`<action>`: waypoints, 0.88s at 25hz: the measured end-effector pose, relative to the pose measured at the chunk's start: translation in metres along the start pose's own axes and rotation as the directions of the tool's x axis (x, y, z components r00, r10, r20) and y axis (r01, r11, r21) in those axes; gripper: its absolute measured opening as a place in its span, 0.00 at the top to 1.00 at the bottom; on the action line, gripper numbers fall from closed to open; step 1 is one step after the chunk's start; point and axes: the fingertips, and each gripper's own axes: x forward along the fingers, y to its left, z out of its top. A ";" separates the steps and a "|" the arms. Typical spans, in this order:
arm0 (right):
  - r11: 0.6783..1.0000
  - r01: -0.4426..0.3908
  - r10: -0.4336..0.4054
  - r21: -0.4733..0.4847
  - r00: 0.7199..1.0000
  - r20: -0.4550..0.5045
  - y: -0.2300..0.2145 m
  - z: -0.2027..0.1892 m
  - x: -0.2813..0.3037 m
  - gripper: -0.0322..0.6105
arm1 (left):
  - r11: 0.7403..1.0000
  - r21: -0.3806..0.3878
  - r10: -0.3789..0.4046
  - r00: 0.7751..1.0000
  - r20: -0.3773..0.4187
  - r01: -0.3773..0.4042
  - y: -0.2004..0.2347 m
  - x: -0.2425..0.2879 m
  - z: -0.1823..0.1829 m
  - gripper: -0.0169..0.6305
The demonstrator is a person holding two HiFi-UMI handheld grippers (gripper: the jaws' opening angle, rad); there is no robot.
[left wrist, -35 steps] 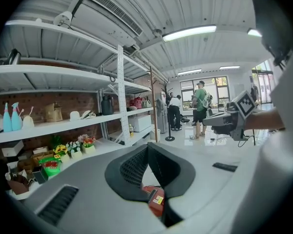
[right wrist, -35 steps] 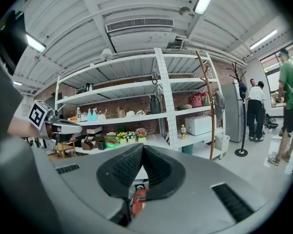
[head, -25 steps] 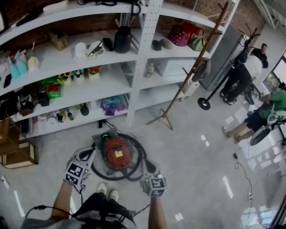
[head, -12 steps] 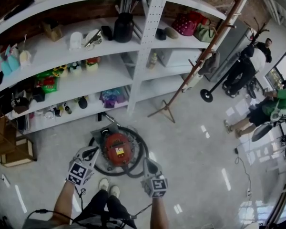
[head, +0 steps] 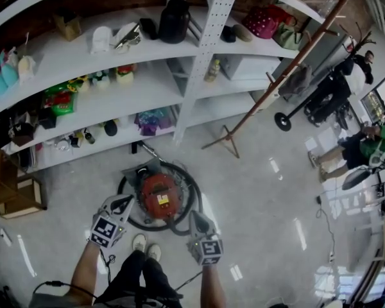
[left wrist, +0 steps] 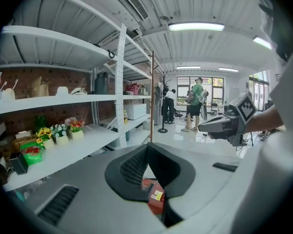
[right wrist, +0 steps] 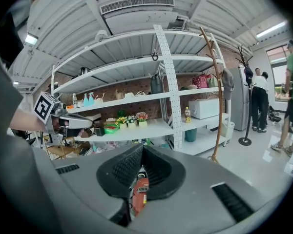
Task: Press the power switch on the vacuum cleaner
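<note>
The red vacuum cleaner [head: 159,197] sits on the floor with its black hose [head: 191,201] coiled round it, just in front of the person's shoes [head: 145,245]. My left gripper [head: 122,204] hovers at the vacuum's left edge, jaws shut with nothing in them. My right gripper [head: 197,219] hangs at the vacuum's lower right, over the hose, also shut and empty. In the left gripper view the red body [left wrist: 154,200] shows below the closed tips [left wrist: 147,147]. The right gripper view shows the vacuum [right wrist: 139,195] below its closed tips [right wrist: 142,147].
White shelving [head: 115,101] full of small goods runs behind the vacuum. A wooden coat stand [head: 289,69] leans at the right, its foot [head: 224,143] near the shelf post. A wooden crate [head: 19,197] stands at the left. People [head: 366,146] are at the far right.
The head view has shifted slightly, so the shelves sit higher in frame. Both grippers stay shut and hold nearly the same places beside the vacuum.
</note>
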 end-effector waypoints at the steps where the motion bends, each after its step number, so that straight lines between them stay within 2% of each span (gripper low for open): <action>1: 1.000 -0.001 0.001 0.003 1.000 -0.005 0.000 -0.005 0.004 0.93 | 1.000 -0.003 -0.001 1.000 -0.004 0.001 0.002 0.003 -0.004 0.98; 10: 1.000 -0.003 0.004 0.025 0.999 -0.053 0.002 -0.044 0.030 0.93 | 0.999 -0.038 -0.019 1.000 -0.015 0.018 0.017 0.028 -0.031 0.98; 18: 0.999 0.005 -0.002 0.039 0.996 -0.089 0.001 -0.086 0.047 0.93 | 0.997 -0.030 -0.069 0.996 -0.061 0.067 0.009 0.045 -0.073 0.98; 22: 0.999 0.006 -0.001 0.054 0.996 -0.091 0.000 -0.105 0.057 0.93 | 0.995 -0.054 -0.087 0.993 -0.075 0.084 -0.002 0.051 -0.094 0.98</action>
